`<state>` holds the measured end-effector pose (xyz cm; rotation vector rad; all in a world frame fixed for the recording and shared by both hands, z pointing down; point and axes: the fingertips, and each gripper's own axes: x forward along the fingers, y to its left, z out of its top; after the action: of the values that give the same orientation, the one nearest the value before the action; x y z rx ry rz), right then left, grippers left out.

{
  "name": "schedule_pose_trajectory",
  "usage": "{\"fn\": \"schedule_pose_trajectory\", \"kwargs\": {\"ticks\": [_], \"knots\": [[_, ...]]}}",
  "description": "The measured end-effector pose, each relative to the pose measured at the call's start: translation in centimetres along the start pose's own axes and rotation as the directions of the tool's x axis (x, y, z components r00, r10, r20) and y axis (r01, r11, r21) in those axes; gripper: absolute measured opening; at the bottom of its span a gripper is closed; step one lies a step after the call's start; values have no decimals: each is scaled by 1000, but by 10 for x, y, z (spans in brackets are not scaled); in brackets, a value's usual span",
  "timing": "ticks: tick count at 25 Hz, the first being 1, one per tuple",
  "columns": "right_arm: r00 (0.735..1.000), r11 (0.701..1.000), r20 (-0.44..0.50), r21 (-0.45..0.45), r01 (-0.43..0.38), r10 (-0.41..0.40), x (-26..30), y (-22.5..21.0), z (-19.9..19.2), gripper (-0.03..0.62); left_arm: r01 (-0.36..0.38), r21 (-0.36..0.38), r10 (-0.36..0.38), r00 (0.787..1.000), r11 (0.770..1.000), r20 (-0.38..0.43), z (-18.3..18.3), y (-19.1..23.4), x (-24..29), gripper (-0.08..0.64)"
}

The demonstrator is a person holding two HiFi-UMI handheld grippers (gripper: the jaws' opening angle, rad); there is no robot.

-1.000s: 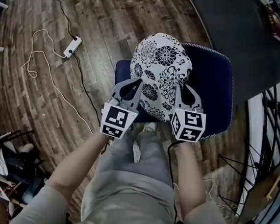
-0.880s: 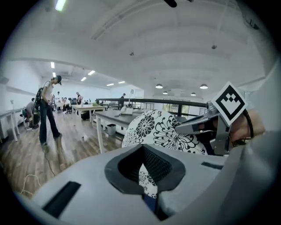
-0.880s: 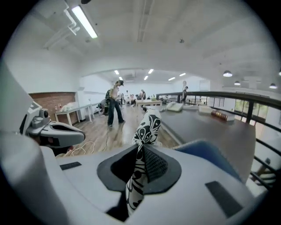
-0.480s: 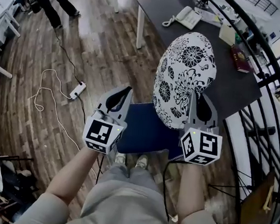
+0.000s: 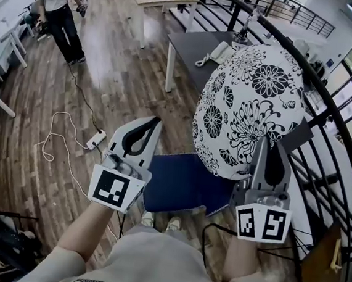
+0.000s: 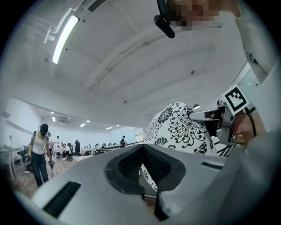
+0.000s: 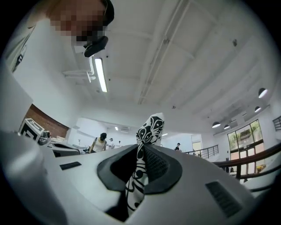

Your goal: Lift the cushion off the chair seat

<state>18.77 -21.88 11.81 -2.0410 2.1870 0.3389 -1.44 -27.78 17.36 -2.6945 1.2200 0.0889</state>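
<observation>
Up since a second ago, both grippers ride high: our right gripper point(image 5: 267, 149) clenches the edge of the cushion point(image 5: 250, 107), holding it clear above the chair seat point(image 5: 181, 182), while our left gripper point(image 5: 153, 124) closes on nothing, so the lift looks done.

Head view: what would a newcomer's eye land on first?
The black-and-white flowered cushion stands out first, held up at the picture's right, clear of the blue chair seat below. The right gripper pinches its lower edge. The left gripper hangs beside it, not touching it.
</observation>
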Motion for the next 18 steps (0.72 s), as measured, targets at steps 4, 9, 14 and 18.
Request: {"fn": "schedule_pose_trajectory", "kwargs": {"ticks": [4,9,14,18], "knots": [[998,1000,67,-16,4,-2,-25,10,24,31,-8,29,7,998,1000,57,27,-7,-13,5],[995,1000,101,-26,-3,6,-55,35,25,34,-22,33,18,993,999,115,24,-12,-50,5],[998,999,66,-35,-22,24,-81,69,-2,35,-16,-3,16,995,1000,101,-8,-16,-95,5],[998,997,11,-47,-59,60,-77,71,-14,35,2,-7,-2,999,1000,52,-19,-22,-91,5]]}}
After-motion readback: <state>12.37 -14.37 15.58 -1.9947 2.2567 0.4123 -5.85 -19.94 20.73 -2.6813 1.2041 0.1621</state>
